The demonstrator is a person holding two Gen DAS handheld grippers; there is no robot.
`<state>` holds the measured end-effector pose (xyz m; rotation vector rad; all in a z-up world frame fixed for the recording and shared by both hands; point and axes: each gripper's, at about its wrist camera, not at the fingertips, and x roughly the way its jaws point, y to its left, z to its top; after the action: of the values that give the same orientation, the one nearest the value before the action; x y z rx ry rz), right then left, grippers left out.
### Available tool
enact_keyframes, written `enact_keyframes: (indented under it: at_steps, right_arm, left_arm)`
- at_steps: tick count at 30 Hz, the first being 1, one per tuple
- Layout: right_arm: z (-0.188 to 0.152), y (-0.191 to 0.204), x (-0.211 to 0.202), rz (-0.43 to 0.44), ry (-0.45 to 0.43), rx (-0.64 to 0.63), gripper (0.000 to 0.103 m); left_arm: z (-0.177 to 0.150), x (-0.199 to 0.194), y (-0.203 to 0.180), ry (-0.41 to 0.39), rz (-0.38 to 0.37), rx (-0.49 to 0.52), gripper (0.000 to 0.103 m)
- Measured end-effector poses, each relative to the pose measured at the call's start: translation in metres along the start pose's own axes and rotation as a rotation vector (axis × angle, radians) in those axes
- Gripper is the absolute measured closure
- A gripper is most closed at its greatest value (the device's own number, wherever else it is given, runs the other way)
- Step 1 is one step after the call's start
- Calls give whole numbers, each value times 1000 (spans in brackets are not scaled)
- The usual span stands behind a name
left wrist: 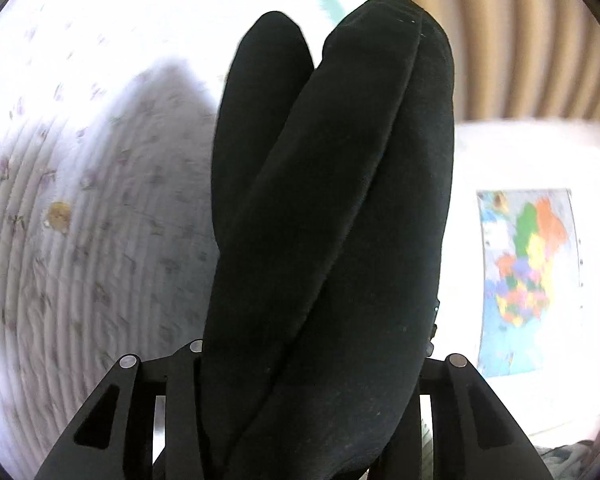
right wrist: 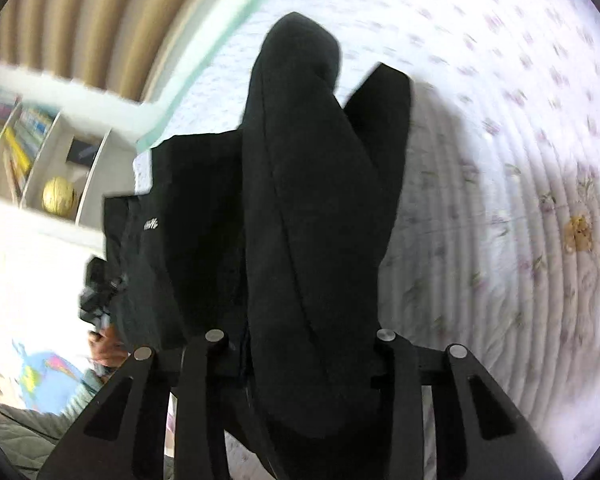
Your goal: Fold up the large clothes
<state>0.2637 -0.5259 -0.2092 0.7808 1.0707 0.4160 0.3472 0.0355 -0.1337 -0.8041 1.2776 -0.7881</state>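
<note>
A large black garment (left wrist: 332,216) hangs in thick folds from my left gripper (left wrist: 308,420), which is shut on it; the cloth hides the fingertips. The same black garment (right wrist: 312,240) hangs from my right gripper (right wrist: 300,408), also shut on it, fingertips hidden. In the right wrist view the cloth spreads to the left with a small white logo (right wrist: 152,224). Both grippers hold the garment up above a white quilted bedspread with small flowers (left wrist: 80,220), which also shows in the right wrist view (right wrist: 520,160).
A world map poster (left wrist: 528,280) lies at the right of the left wrist view. A white shelf with books and a yellow ball (right wrist: 58,196) stands at the left. Beige curtains (right wrist: 80,20) hang behind. A brown mark (right wrist: 578,232) shows on the bedspread.
</note>
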Motion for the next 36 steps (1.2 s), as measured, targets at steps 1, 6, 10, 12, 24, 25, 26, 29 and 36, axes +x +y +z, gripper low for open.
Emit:
enact_keyframes:
  at_steps: [1,6,10,12,24,25,26,29,36]
  right_arm:
    - [-7,13,-7,-7,-6,-23,63]
    - [-34,59,-57,-6,-63,-78,63]
    - [-58,97,-92,-28,-85,-126,63]
    - [-70,118,-97,-60,-77,-148,63]
    - [-134,96,-60,-147,42,-172,63]
    - [-138,92,-53,-163,47,-187,63]
    - [-143,86,-47,-178,48,-198,63]
    - [-149,66,-37,-185,15,-197,63]
    - [-162,6,-40,-182,-70,-77,58]
  left_arm:
    - [-9,-8,-16,-8,2,27,61]
    - [-49,-46,-51,-40,-41,79,61]
    - [-76,-65,-52,-50,-67,74,61]
    - [-85,-62,-49,-48,-82,58,61]
    - [-166,-40,50,-19,-91,-47,60]
    - [-171,-39,63,-19,-89,-54,60]
    - [-174,-36,74,-19,-88,-65,59]
    - [-183,-28,110,-45,-131,-110,57]
    - [-210,-35,157,-103,-232,-141,48]
